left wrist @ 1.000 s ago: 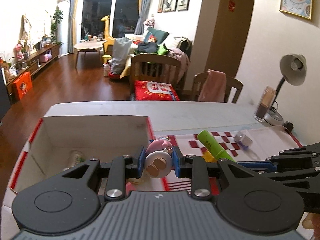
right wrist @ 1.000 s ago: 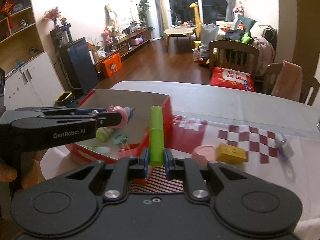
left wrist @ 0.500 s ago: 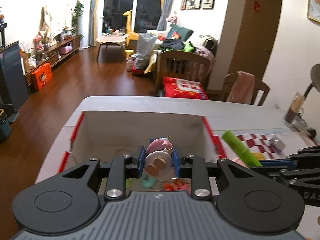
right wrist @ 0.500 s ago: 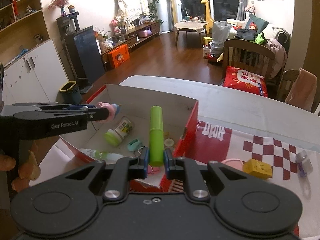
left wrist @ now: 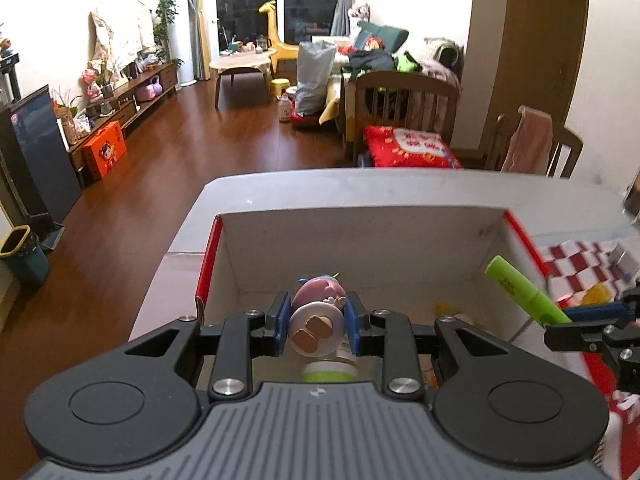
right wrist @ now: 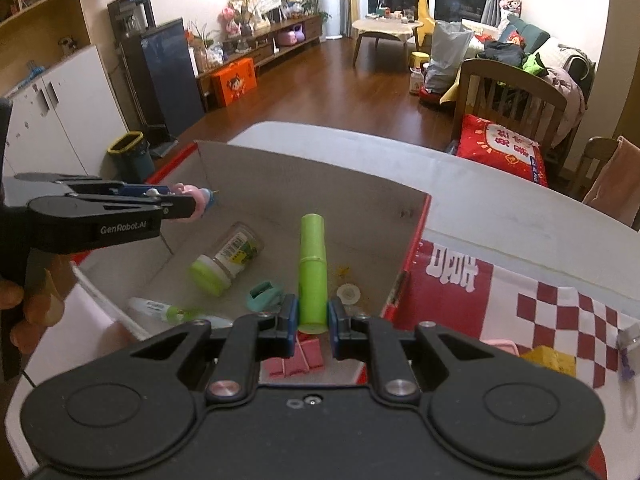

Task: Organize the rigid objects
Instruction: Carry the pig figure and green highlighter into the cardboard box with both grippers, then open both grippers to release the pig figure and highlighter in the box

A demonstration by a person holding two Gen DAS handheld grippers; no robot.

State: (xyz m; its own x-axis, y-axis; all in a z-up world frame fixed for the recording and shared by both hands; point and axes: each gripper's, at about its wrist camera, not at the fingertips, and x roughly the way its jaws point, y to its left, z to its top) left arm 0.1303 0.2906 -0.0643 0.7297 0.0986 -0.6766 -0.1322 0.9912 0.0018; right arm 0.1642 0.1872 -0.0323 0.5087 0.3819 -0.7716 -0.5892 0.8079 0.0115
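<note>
My left gripper (left wrist: 316, 326) is shut on a pink toy figure (left wrist: 317, 318), held above the open red-and-white cardboard box (left wrist: 360, 236). My right gripper (right wrist: 313, 326) is shut on a green cylinder tube (right wrist: 313, 272), which points out over the box (right wrist: 304, 176). In the right wrist view the left gripper (right wrist: 188, 202) with the pink figure (right wrist: 191, 196) hangs over the box's left side. In the left wrist view the green tube (left wrist: 524, 294) shows at the right. A green-capped jar (right wrist: 226, 258), a teal clip (right wrist: 264, 295), a white tube (right wrist: 168, 312) and pink pieces (right wrist: 298, 360) lie inside the box.
On the red-and-white checked cloth (right wrist: 560, 312) to the right lie a yellow block (right wrist: 550, 360) and a small bottle (right wrist: 628, 344). The white table (right wrist: 500, 200) runs behind the box. Wooden chairs (right wrist: 516, 96) stand beyond the table. A hand (right wrist: 24, 308) grips the left tool.
Both grippers have moved left and downward, from beside the box to above its inside. Each keeps hold of its object. The box contents have come into plain view.
</note>
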